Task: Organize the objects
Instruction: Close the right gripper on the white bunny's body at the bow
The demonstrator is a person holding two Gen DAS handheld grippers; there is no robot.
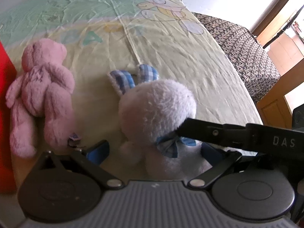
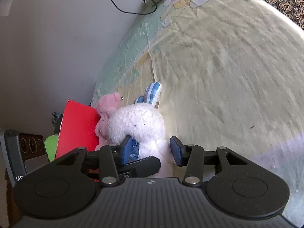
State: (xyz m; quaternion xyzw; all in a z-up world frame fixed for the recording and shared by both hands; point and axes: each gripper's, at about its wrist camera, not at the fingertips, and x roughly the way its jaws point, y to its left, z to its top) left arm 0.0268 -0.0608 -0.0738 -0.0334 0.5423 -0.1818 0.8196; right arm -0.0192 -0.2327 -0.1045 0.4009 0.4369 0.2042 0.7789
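A white rabbit (image 1: 157,106) with blue-checked ears, a pink bear (image 1: 41,87), a red box (image 2: 77,127), a pale yellow-green sheet (image 1: 171,53).

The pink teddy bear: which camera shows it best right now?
The left wrist view: the pink teddy bear lies there in full, head to legs, beside the white plush rabbit. The right wrist view shows only its head and one side, behind the rabbit.
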